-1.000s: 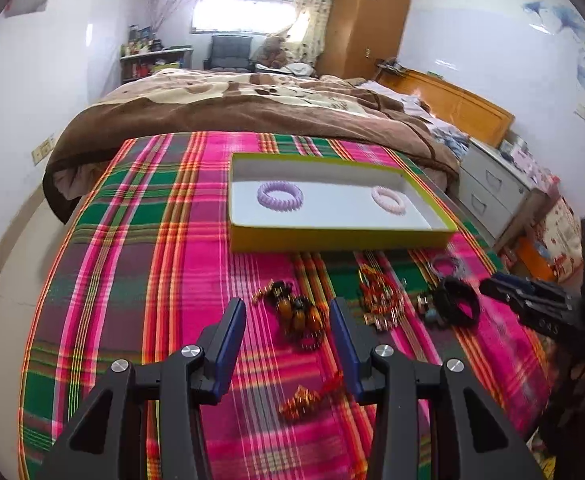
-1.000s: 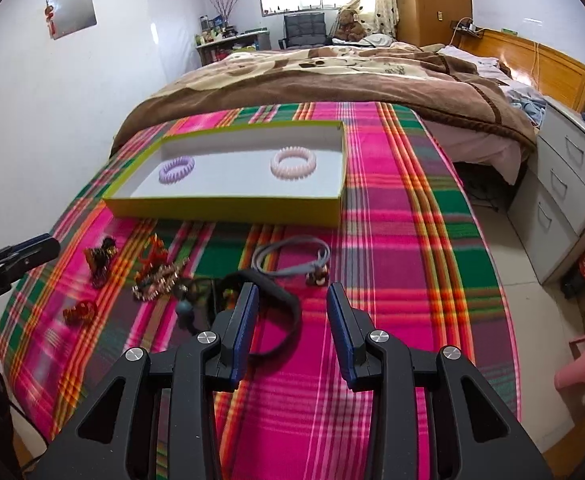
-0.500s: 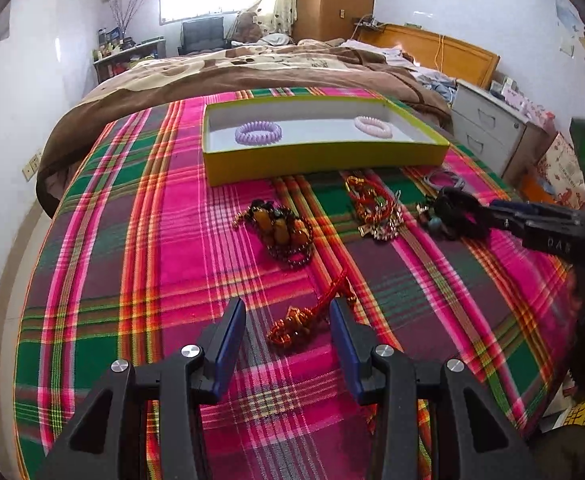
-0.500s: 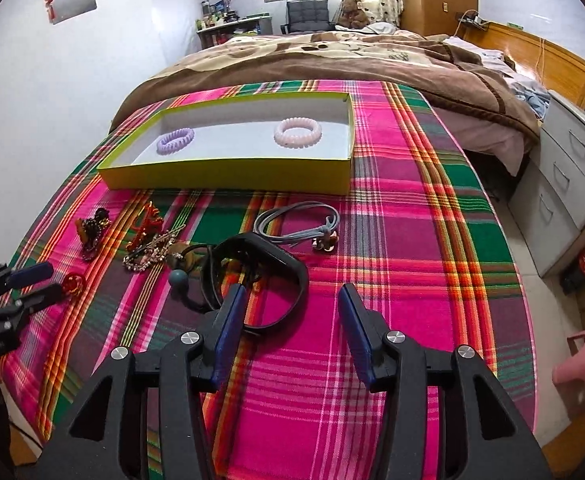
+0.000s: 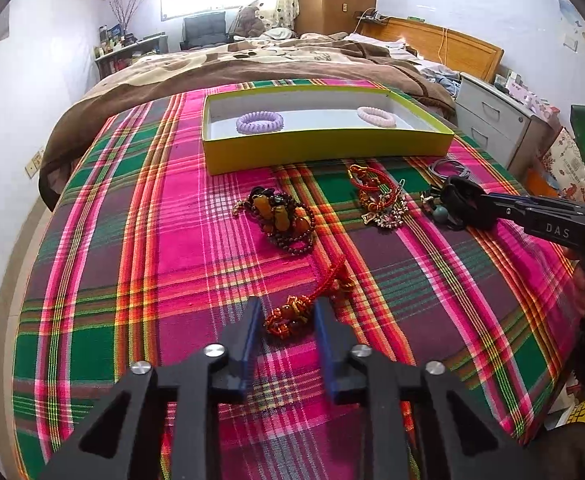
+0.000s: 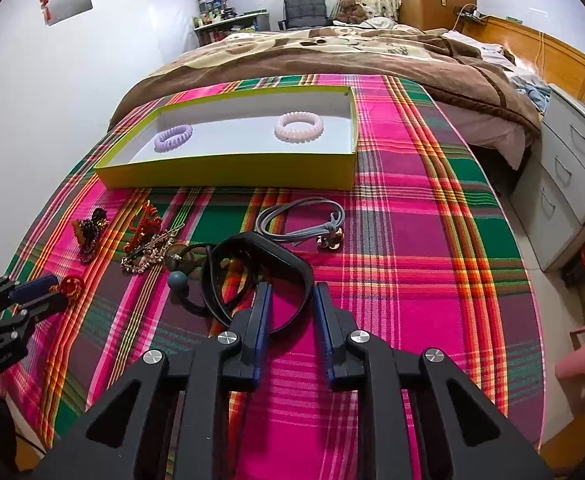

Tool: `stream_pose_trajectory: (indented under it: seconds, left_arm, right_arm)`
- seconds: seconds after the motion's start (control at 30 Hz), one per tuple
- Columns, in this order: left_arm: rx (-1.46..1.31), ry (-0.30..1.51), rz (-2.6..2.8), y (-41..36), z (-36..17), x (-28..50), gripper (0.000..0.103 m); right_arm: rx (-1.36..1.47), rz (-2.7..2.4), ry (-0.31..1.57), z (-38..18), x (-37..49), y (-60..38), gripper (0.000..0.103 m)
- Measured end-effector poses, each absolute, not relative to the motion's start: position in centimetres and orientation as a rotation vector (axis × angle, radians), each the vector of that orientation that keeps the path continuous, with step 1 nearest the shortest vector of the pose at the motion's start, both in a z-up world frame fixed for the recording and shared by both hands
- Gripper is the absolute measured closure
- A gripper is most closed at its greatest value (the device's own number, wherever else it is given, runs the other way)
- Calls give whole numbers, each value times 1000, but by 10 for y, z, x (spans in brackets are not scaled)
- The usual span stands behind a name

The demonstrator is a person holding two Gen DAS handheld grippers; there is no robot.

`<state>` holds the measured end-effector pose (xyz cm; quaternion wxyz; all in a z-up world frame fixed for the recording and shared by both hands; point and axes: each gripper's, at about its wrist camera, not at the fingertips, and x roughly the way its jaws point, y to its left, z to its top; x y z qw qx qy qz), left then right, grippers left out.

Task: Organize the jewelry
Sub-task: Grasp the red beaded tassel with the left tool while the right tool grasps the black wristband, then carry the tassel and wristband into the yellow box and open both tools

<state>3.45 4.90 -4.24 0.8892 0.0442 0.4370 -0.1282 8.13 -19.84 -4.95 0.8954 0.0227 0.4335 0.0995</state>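
Note:
A red-orange knotted bracelet (image 5: 288, 316) lies on the plaid cloth between the fingers of my left gripper (image 5: 287, 309). Its jaws are closing on it, with a thin gap still showing at the left pad. My right gripper (image 6: 292, 293) straddles the near edge of a black band bracelet (image 6: 276, 252); its jaws are closing too, and the pads do not pinch the band. The left wrist view shows the right gripper (image 5: 488, 208) at that band from the side. Beyond stands a yellow box (image 5: 324, 152) holding a purple coil (image 5: 259, 122) and a pink coil (image 5: 376, 117).
On the cloth lie an amber bead bracelet (image 5: 280, 216), a red and gold chain pile (image 5: 380, 200), a grey cord (image 6: 300, 220) and a teal bead on black cord (image 6: 178, 280). A brown blanket (image 6: 332, 52) covers the bed behind. Drawers (image 6: 572, 168) stand right.
My left gripper came down over the red-orange knotted bracelet and its jaws narrowed around it. The right jaws widened, then narrowed around the black band's near edge.

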Motion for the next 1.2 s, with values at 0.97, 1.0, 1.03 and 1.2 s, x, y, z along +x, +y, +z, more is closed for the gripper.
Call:
stream_pose_trajectory:
  seconds: [0.97, 1.0, 1.03, 1.2]
  left_arm:
    - [4, 850, -234, 56, -23, 29, 82]
    - [3, 847, -233, 56, -22, 29, 82]
    - [2, 842, -230, 57, -20, 28, 82]
    - [4, 822, -228, 55, -10, 29, 82]
  right_arm:
    - [165, 188, 820, -29, 62, -220, 98]
    - [167, 187, 817, -29, 62, -221, 98]
    - [168, 186, 815, -28, 62, -221, 98]
    - [167, 186, 794, -19, 62, -221, 98]
